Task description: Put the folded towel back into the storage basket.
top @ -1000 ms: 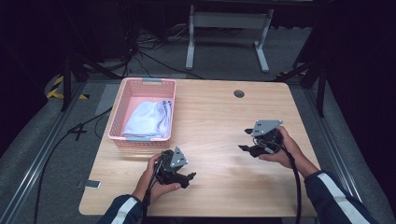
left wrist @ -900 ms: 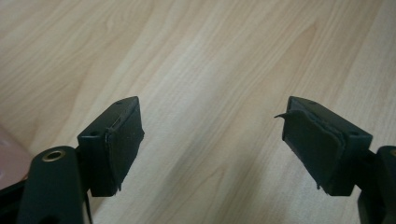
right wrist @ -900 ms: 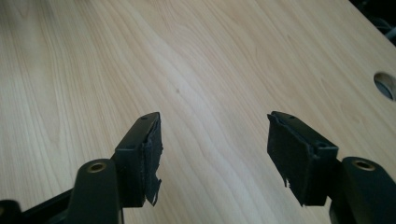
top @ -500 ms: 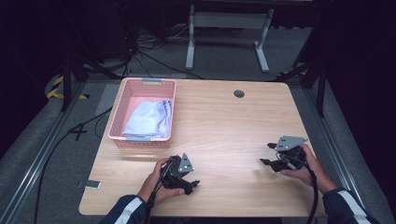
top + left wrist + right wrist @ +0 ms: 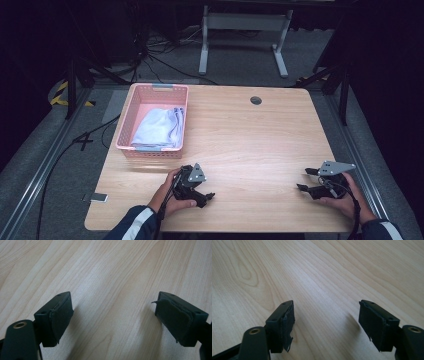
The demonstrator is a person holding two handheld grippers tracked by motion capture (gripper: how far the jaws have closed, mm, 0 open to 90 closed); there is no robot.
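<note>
Right now your sleeves are getting cut off at the table's (image 5: pixel 240 130) near edge. Your left gripper (image 5: pixel 206 198) and right gripper (image 5: pixel 303 179) have just been opening, nothing between. The folded cloth (image 5: pixel 159 129) is lying in the pink basket (image 5: pixel 125 131) by the far left corner, well apart from both.

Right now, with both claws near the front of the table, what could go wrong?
1. The right claw sits close to the table's front right corner; its trailing cable could perhaps catch on the edge.
2. Both claws are open and hold nothing, and the left claw is low over the wood, so its worn pads might scrape the surface.
3. The cloth lies loosely in the pink basket; a grab could drag the basket too.
</note>
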